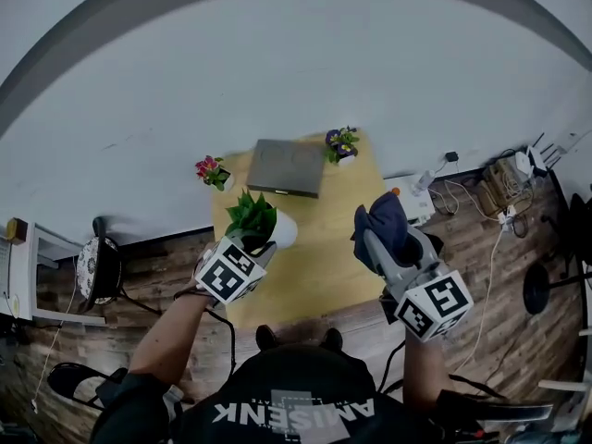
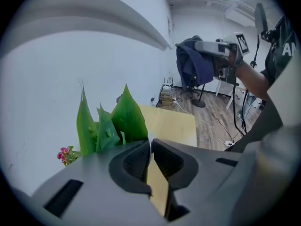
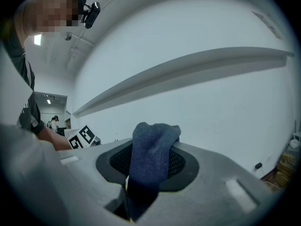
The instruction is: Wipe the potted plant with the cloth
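Just over the smooth yellow table [image 1: 324, 257], the left gripper [image 2: 150, 144] pinches the white pot rim of the pointed-leaved potted plant [image 1: 257, 220], while the right gripper [image 3: 151, 150] clamps a soft, dark-blue knitted cloth [image 1: 381, 225].

The left gripper [image 2: 149, 141] hides the white pot [image 1: 282, 232] in its own view, only leaves [image 2: 127, 119] clearing the jaws; the cloth [image 3: 149, 159], at its lower end, is lost from sight inside the right gripper [image 3: 151, 144].

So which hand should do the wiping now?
Right. The right gripper is clamped on the cloth, raised beside the plant; the left gripper is busy gripping the pot.
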